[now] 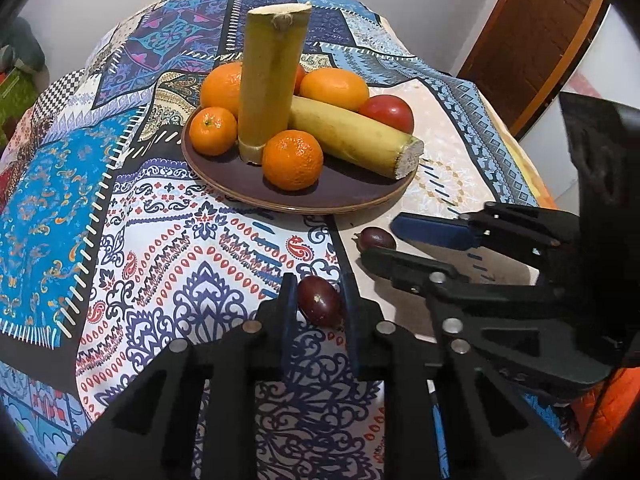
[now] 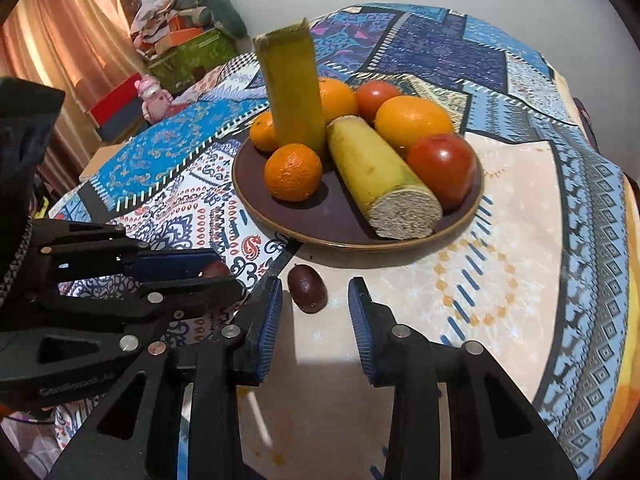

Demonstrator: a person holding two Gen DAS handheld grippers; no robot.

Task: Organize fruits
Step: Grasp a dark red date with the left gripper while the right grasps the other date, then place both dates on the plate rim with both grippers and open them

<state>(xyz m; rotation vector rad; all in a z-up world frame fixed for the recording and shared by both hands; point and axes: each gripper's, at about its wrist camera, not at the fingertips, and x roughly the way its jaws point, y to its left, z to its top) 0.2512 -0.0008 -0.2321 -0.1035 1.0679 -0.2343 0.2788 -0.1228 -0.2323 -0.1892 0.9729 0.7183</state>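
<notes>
The left gripper [image 1: 318, 300] brackets a dark red-brown fruit [image 1: 320, 301] at lower centre; whether its pads press it I cannot tell. The right gripper [image 2: 314, 312] stands wide, a second dark fruit [image 2: 307, 288] on the tablecloth [image 2: 500, 280] just ahead. Beyond, the brown plate [image 2: 340, 220] holds mandarins [image 2: 293, 172], oranges [image 2: 412, 120], tomatoes [image 2: 442, 168] and two sugarcane pieces [image 2: 380, 176], one upright.

The tabletop [image 1: 208, 240] wears matt printed cloth. The plate [image 2: 332, 224] is smooth, glazed brown with a soft sheen. Oranges [image 1: 293, 159] have dimpled, slightly shiny peel; tomatoes [image 2: 442, 168] are glossy. The cane [image 2: 374, 168] has smooth waxy skin and a rough fibrous cut end. Both tongs [image 1: 318, 300] [image 2: 314, 308] are matt black plastic with ribbed blue pads [image 2: 270, 316] and bright metal pins.
</notes>
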